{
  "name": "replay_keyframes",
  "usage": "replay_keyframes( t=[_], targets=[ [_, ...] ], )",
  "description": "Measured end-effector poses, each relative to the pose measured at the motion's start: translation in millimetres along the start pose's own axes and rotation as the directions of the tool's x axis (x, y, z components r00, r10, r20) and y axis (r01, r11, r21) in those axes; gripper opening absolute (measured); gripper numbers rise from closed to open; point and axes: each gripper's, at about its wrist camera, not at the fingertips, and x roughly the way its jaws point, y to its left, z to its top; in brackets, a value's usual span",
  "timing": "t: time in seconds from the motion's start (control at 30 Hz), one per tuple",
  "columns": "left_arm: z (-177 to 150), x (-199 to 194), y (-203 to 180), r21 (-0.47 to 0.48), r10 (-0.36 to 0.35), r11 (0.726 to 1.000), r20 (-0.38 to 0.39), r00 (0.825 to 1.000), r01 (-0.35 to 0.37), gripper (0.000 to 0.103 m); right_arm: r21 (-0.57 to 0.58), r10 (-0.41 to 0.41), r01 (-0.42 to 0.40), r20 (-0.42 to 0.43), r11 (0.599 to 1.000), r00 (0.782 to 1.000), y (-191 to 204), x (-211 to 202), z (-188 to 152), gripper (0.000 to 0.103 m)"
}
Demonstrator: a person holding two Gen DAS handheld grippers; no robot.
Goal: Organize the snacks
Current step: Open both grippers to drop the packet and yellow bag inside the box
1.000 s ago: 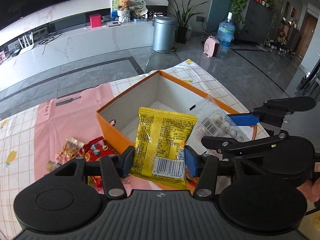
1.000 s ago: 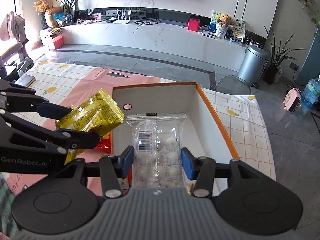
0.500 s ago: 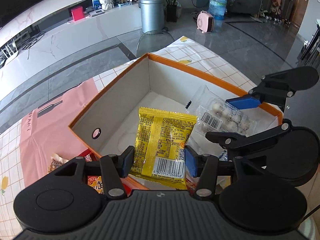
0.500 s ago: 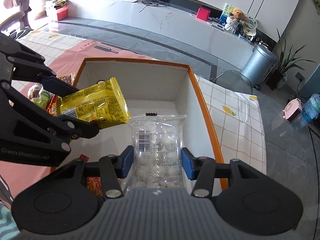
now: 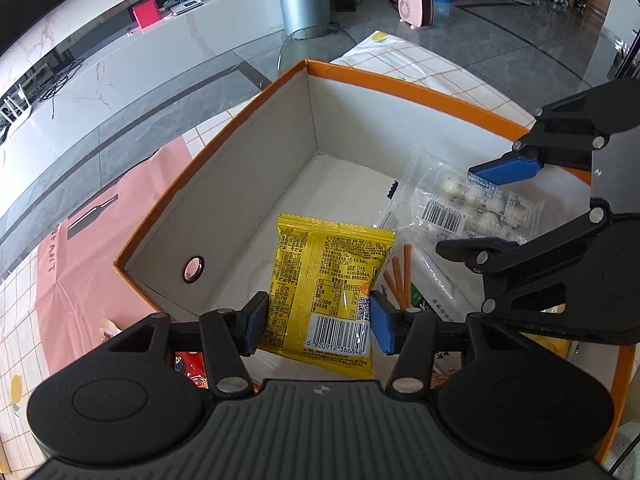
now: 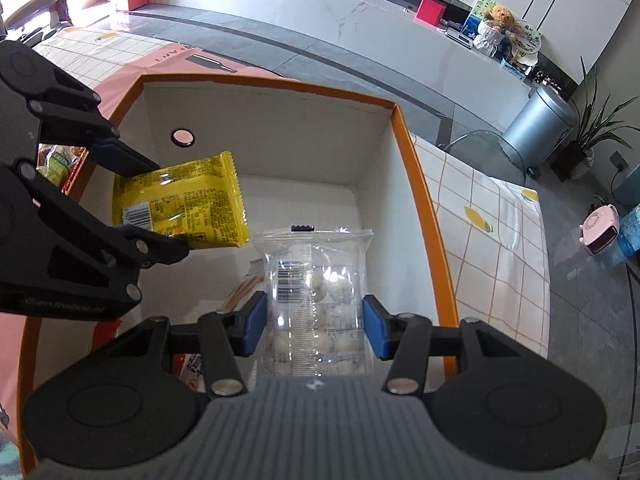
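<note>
My left gripper (image 5: 316,322) is shut on a yellow snack packet (image 5: 328,276) with a barcode, held above the inside of an orange-rimmed white box (image 5: 224,216). My right gripper (image 6: 314,326) is shut on a clear bag of white balls (image 6: 320,280), also inside the box (image 6: 424,216). Each gripper shows in the other's view: the right gripper (image 5: 492,208) with the clear bag (image 5: 460,208) at right, the left gripper (image 6: 156,204) with the yellow packet (image 6: 184,204) at left. A white packet with orange sticks (image 5: 400,272) lies on the box floor.
The box stands on a checked tablecloth (image 6: 492,240) with a pink panel (image 5: 100,224). Red snack packets (image 5: 188,364) lie outside the box's left wall. A green packet (image 6: 56,164) lies there too. Beyond the table are a grey floor, a metal bin (image 5: 304,0) and a white TV bench.
Both grippers moved forward and down with their packets, from above the box's near edge to inside it. The box now fills both views. Neither grip changed.
</note>
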Motion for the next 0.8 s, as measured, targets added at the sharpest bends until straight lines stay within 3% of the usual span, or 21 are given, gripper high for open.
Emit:
replay_keyframes(
  t=[0.6,0.8],
  targets=[
    [2.9,18.9,-9.0,0.095,0.076,0.993,-0.029,0.997,-0.073,0.062,-0.007,-0.005,0.005,-0.032,1.000,0.999,1.5,19.5,-0.8,0.054],
    [1.0,13.7,-9.7,0.094,0.061,0.994,-0.016,0.998,-0.059,0.069,0.006,-0.011,0.011,-0.025,1.000,1.000,1.6,12.2,2.0,0.055]
  ],
)
